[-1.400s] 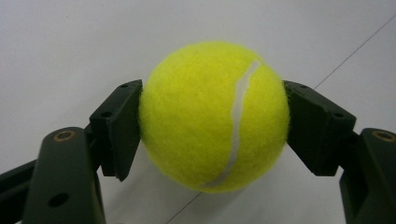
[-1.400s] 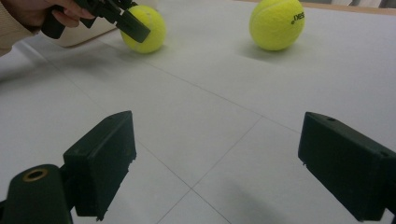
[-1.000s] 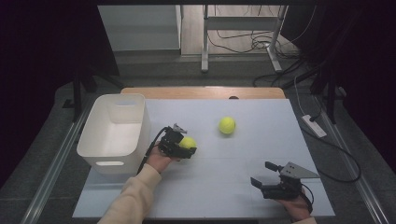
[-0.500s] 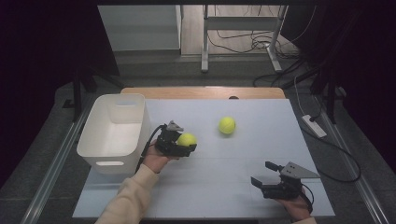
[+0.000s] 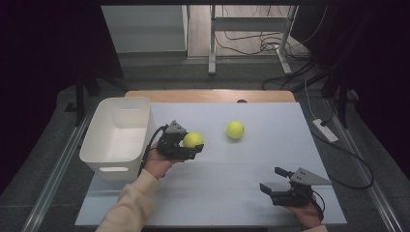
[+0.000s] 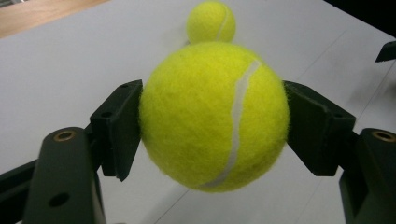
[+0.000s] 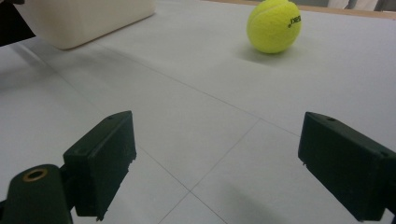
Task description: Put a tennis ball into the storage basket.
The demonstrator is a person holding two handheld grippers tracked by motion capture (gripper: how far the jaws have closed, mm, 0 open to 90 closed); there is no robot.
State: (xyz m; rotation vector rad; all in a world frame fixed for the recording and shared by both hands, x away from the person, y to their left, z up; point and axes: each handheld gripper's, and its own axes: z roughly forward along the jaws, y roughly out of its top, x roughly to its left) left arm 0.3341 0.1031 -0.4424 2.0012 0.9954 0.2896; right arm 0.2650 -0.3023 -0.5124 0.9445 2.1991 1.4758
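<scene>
Left gripper (image 5: 189, 146) holds a yellow tennis ball (image 5: 193, 140); the left gripper view shows both black pads pressed against the ball's sides, with its white seam facing the camera. The held ball sits clear of the table (image 5: 270, 159), just right of the white plastic bin (image 5: 116, 137), which stands at the table's left edge. The person's left hand (image 5: 157, 164) and a cream sleeve (image 5: 128, 205) come up from the near side.

A second tennis ball (image 5: 235, 129) rests on the pale table surface, right of the held one and a little farther off, apart from it.

Right gripper (image 5: 275, 182) sits at the near right of the table, jaws spread wide with nothing between them, pointing left across the surface.
</scene>
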